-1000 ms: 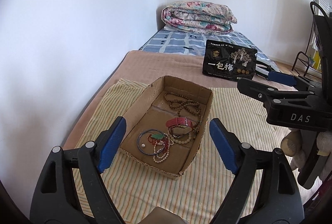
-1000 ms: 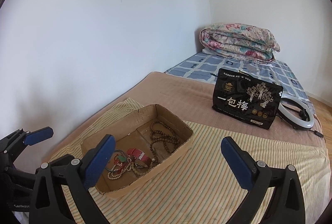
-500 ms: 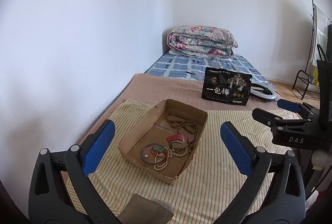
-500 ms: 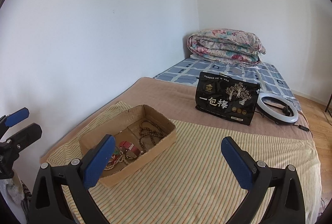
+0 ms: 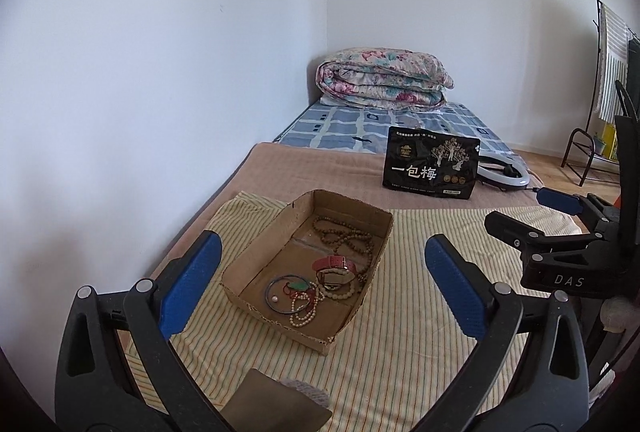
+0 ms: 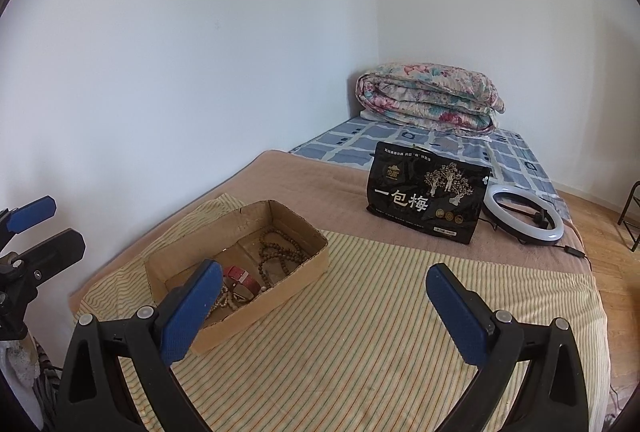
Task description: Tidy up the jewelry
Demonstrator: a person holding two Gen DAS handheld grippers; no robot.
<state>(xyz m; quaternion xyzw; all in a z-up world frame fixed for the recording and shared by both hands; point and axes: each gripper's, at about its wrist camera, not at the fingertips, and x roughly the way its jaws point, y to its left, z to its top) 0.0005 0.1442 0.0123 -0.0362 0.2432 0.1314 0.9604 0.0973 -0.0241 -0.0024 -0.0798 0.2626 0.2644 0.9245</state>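
Cardboard box [image 5: 308, 272] between left hand-held gripper [image 5: 320, 284] fingers

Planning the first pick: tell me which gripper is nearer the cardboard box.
Left. The left gripper frames the cardboard box, both pads short of it; the right gripper sits off to its right.

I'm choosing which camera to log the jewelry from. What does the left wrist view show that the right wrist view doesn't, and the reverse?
Left wrist only: the blue bangle and pale bead bracelets at the near end of the cardboard box, unobstructed.

Right wrist only: the whole ring light; its own finger hides the box's near end.

Both: the box, the brown bead necklace, the red-strapped watch, the black pouch, the folded quilt, and both grippers, left and right, open and empty.
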